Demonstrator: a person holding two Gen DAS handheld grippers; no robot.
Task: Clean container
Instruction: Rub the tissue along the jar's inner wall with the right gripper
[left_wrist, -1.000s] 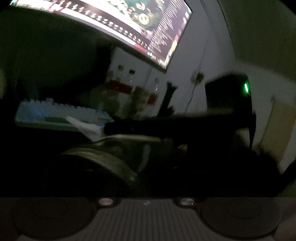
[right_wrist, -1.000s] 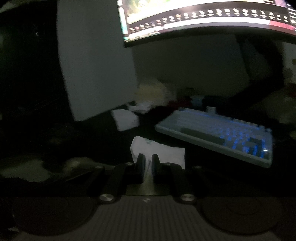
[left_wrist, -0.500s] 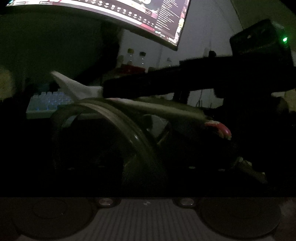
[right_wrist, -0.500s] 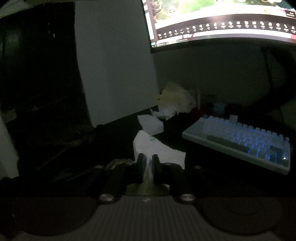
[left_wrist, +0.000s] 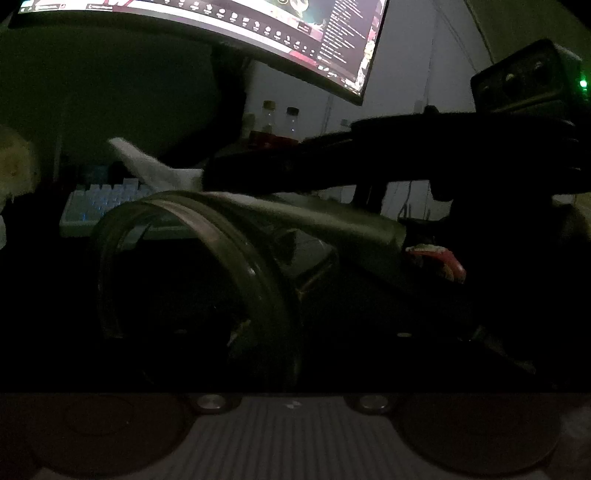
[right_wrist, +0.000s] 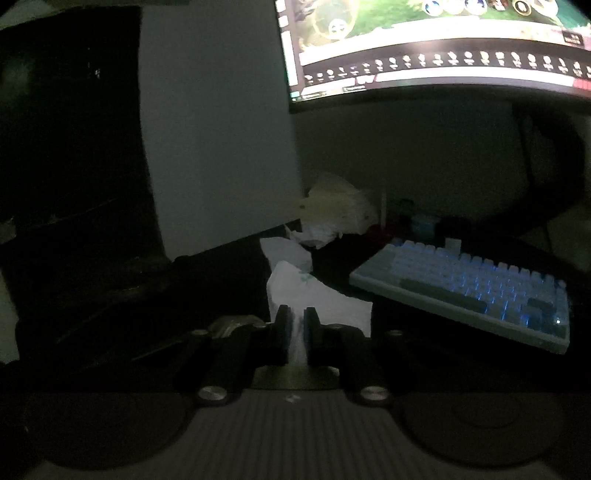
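Container swung up close to left camera
Its rim (left_wrist: 207, 236) now fills the view; tissue (left_wrist: 147, 166) shifted toward 10 o'clock; keyboard (right_wrist: 469, 288) slid toward 3 o'clock

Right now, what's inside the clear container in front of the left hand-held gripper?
The container lies tilted, its mouth facing left. Its interior looks dark, with nothing distinguishable inside. The right hand-held gripper holds a white tissue just above the rim, not inside.

both views are very dim, the room lit mainly by the glowing monitor (right_wrist: 439, 48) overhead and the blue backlight of the keyboard (right_wrist: 476, 291); a small green led (left_wrist: 583, 83) shines at the right edge of the left wrist view. lower halves sink into near-black shadow with grainy noise. fisheye bending curves the screen and darkens the corners; pale tissue (right_wrist: 314, 295) stands out softly
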